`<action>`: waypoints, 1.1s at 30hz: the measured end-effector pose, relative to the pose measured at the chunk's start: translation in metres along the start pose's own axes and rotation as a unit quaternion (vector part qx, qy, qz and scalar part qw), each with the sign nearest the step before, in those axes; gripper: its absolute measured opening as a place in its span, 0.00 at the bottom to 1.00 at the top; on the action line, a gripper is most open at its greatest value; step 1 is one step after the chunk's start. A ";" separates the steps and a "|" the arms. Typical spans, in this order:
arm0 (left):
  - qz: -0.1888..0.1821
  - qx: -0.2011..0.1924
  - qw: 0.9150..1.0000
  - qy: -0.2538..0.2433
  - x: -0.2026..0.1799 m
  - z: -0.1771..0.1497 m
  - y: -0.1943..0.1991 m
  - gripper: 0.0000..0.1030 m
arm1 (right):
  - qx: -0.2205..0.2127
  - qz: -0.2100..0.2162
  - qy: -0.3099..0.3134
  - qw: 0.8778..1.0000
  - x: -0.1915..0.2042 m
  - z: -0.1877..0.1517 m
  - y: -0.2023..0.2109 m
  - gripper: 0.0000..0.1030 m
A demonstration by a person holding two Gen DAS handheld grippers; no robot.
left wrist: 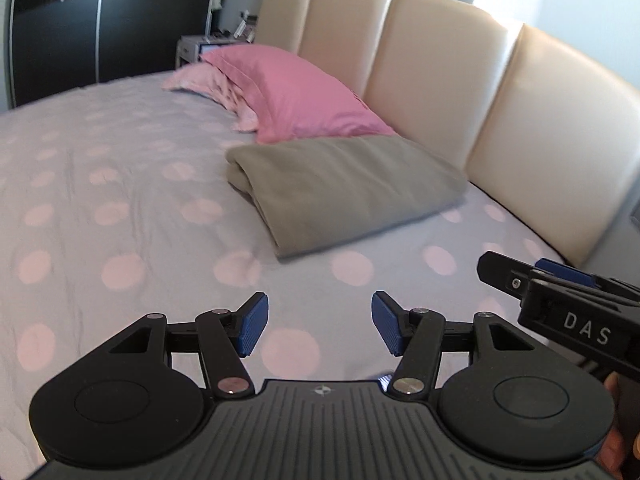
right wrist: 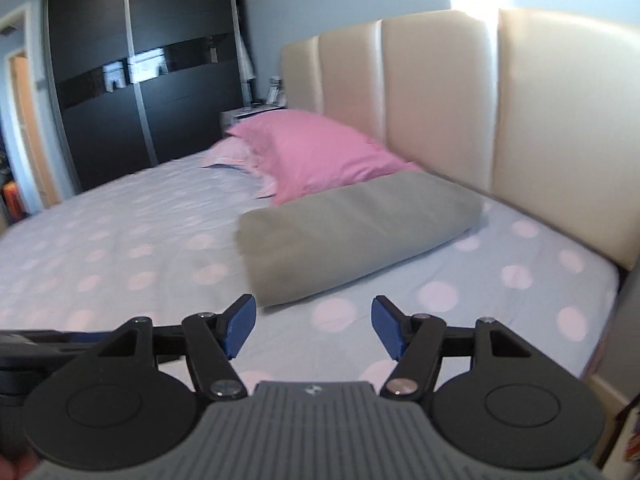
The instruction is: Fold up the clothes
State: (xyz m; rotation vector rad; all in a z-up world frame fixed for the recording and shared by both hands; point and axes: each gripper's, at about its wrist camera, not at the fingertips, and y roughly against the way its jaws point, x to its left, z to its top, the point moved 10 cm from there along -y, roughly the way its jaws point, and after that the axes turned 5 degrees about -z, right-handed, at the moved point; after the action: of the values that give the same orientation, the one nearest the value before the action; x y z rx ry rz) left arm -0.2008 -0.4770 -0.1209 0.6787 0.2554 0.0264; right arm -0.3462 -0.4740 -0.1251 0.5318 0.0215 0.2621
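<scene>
Grey-green garment [left wrist: 344, 192] sits already folded into a soft thick rectangle near the headboard [left wrist: 460, 92] edge of the bed [left wrist: 120, 184], touching the pink pillow [left wrist: 296, 96]. Looks done; no other clothes visible. Your left gripper [left wrist: 316, 326] and right gripper [right wrist: 312, 328] fingers are spread, empty. Matte fabric, spotted sheet.

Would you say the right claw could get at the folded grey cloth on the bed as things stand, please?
Probably yes. The right claw stands open with nothing in it, and only bare dotted sheet lies between it and the folded grey cloth. The pink pillow sits behind the cloth, out of the way.
</scene>
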 end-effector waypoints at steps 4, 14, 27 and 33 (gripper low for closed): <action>0.017 -0.013 1.000 -0.010 0.000 0.007 -0.008 0.54 | -0.018 -0.017 0.007 1.000 -0.002 0.003 -0.014 0.65; 0.022 0.013 0.999 -0.035 -0.008 -0.005 -0.021 0.54 | 0.022 -0.049 0.013 0.998 -0.006 -0.022 -0.039 0.66; 0.020 0.023 0.999 -0.040 -0.016 -0.009 -0.022 0.54 | 0.045 -0.054 -0.002 0.998 -0.014 -0.035 -0.034 0.66; 0.018 0.022 0.999 -0.046 -0.019 -0.008 -0.020 0.56 | 0.051 -0.049 -0.008 0.998 -0.017 -0.037 -0.034 0.66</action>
State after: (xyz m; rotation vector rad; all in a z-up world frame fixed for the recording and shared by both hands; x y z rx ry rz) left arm -0.2219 -0.4900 -0.1350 0.7258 0.1551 0.0240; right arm -0.3577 -0.4882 -0.1754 0.6317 0.0447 0.1621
